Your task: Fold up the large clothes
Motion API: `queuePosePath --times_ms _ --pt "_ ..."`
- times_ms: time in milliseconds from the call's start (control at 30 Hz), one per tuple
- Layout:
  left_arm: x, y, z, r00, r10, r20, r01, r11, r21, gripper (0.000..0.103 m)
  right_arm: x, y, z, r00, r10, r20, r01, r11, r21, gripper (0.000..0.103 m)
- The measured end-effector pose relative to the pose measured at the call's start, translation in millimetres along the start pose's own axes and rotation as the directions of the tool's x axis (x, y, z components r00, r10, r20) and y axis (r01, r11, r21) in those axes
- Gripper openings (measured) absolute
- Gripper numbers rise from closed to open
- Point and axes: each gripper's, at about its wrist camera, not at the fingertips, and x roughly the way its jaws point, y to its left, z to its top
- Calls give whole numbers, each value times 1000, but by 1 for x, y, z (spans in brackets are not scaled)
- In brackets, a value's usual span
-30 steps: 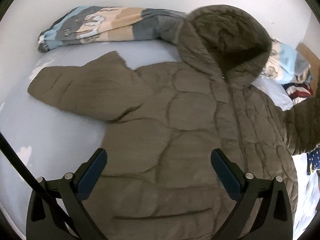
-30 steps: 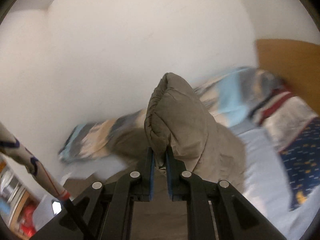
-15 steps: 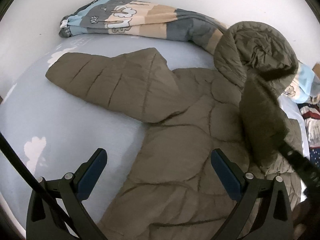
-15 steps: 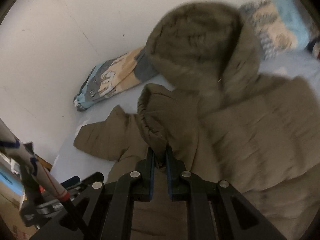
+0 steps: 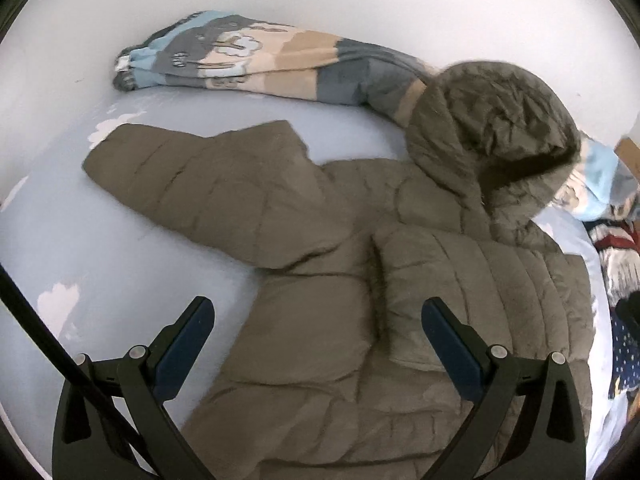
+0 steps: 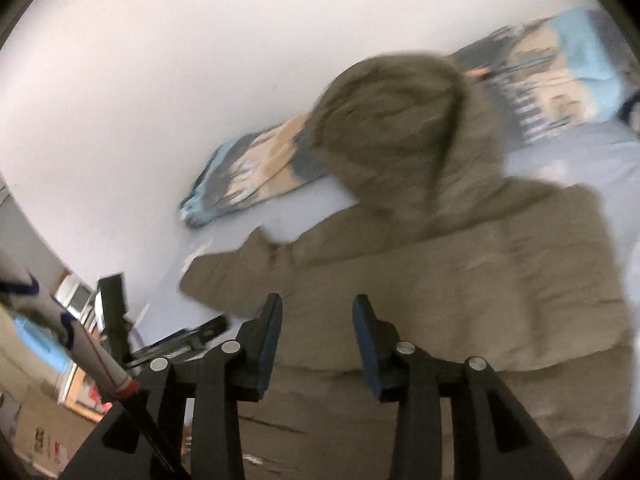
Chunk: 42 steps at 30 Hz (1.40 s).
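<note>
First sleeve is folded across the jacket (image 5: 328, 320) — your right tongs (image 6: 316, 312) have just been opening, nothing between them; left tongs (image 5: 316, 320) wide, empty — take the outstretched sleeve (image 5: 208, 188) next.

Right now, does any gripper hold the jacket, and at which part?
Nothing is held. The right gripper has just been opening, with nothing between its jaws; the left gripper stands open over the jacket.

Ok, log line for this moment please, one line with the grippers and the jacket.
left gripper: open, empty | right gripper: jaws just opening, sleeve released | jacket: right sleeve folded across front, other sleeve spread on bed
</note>
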Motion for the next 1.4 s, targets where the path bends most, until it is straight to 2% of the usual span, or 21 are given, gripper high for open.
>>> queuePosePath --times_ms 67,100,133,167,200,233,300,433,533,700,767,800,967,1133,1200,1300,1367,1400 --pt "5 -10 -4 1000 -2 -11 2 1000 30 103 -11 -24 6 989 -144 21 144 990 -2 40" --pt "8 -15 -6 1000 -4 -15 5 999 45 103 -13 -42 8 975 -224 17 224 975 6 40" --pt "11 -21 -7 1000 -8 -20 9 998 66 103 -13 -55 10 964 -265 7 265 964 12 39" --pt "13 -28 -9 1000 -13 -20 15 996 88 103 -12 -71 11 946 -325 -5 325 946 19 35" --pt "14 -34 -11 1000 -19 -17 21 994 108 103 -9 -90 11 921 -388 -28 389 921 29 21" --pt "15 -40 -13 1000 -22 -14 24 991 132 103 -6 -104 13 910 -412 -46 413 909 45 14" --pt "21 -50 -16 1000 -7 -17 10 985 175 103 -1 -136 12 889 -453 -75 458 883 103 14" --pt "49 -55 -22 995 54 -87 -36 981 193 103 14 -170 6 877 -455 -153 475 870 131 13" --pt "68 -52 -23 986 51 -157 -25 986 162 103 31 -186 -3 868 -450 -208 482 865 137 12" --pt "64 -51 -22 988 47 -149 -21 985 174 103 36 -197 -9 875 -419 -243 467 864 188 11" --pt "56 -48 -20 990 28 -136 -6 987 159 103 29 -189 -5 868 -436 -237 480 860 175 11" --pt "51 -45 -19 992 17 -126 3 989 150 103 21 -180 -3 872 -440 -215 476 864 164 11" --pt "36 -36 -15 995 1 -95 11 992 128 103 -14 -135 -11 911 -394 -124 410 898 160 13" --pt "29 -30 -13 995 -12 -96 24 993 118 103 -33 -90 -43 939 -327 -112 342 922 182 13" --pt "24 -28 -13 996 -15 -88 26 993 116 103 -35 -76 -56 940 -326 -103 341 921 190 13" --pt "22 -24 -13 996 -23 -90 33 993 109 103 -34 -54 -80 939 -315 -136 336 922 190 14" --pt "23 -24 -15 995 -21 -101 32 993 115 103 -35 -44 -93 932 -333 -141 355 917 184 20" --pt "25 -24 -16 994 -17 -107 30 992 120 103 -35 -42 -99 927 -343 -152 367 911 186 29"
